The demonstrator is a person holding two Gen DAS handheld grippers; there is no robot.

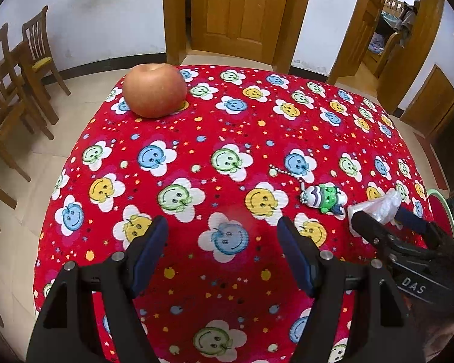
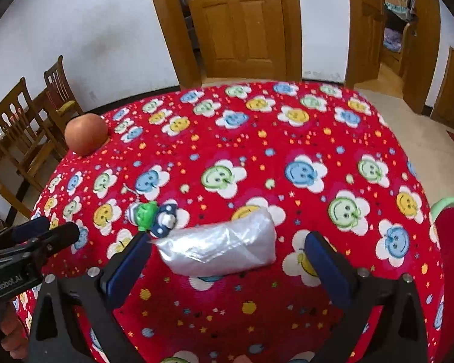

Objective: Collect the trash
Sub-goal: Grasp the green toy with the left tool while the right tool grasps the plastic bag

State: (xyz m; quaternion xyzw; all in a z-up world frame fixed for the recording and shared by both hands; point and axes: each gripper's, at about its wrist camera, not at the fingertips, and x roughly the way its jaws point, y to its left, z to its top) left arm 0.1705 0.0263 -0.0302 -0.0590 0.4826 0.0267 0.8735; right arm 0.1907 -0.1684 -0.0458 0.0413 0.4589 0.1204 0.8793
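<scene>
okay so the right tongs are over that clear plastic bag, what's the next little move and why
Probably lower the right tongs a little further, then close. The crumpled plastic bag lies between their open fingers, unpinched, with the toy keychain close by its left end.

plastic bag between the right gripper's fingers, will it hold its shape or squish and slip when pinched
The plastic bag looks thin, clear and crumpled, so it will probably squash flat rather than keep its shape. Its glossy film may slide between the pads. It seems very light, so a nudge from the open right gripper could push it across the tablecloth.
</scene>
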